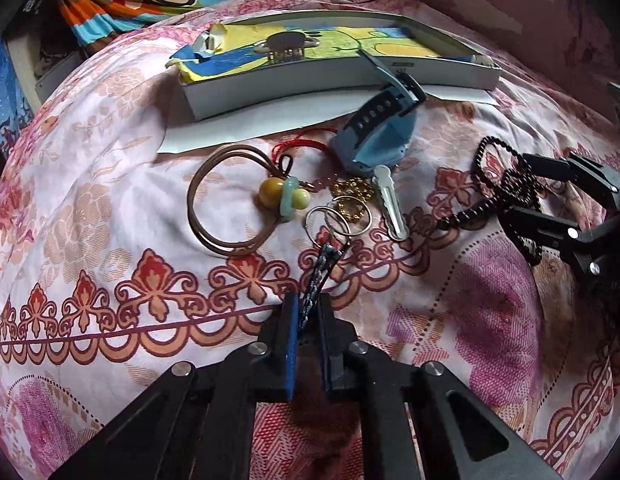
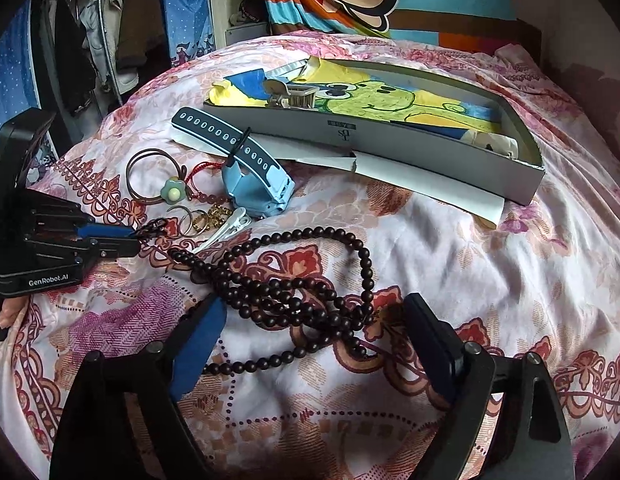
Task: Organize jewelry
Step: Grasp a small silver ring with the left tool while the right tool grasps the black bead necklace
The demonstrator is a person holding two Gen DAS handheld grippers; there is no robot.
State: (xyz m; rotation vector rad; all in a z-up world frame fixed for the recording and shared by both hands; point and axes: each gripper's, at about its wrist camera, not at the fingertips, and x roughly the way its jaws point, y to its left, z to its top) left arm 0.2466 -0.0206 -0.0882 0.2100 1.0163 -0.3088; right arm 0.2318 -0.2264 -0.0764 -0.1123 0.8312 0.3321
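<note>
Left gripper (image 1: 308, 312) has its jaws pinched on a dark beaded strand (image 1: 324, 264) on the bed, right gripper (image 2: 314, 320) jaws wide over the bead necklace (image 2: 294, 292), which could snag when lifted.

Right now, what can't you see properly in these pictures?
- Dark cord in the left gripper: left wrist view, its held end is hidden between the fingers.
- Box: right wrist view, its near wall hides part of the floor.
- Small print on that wall: too small to read.
</note>
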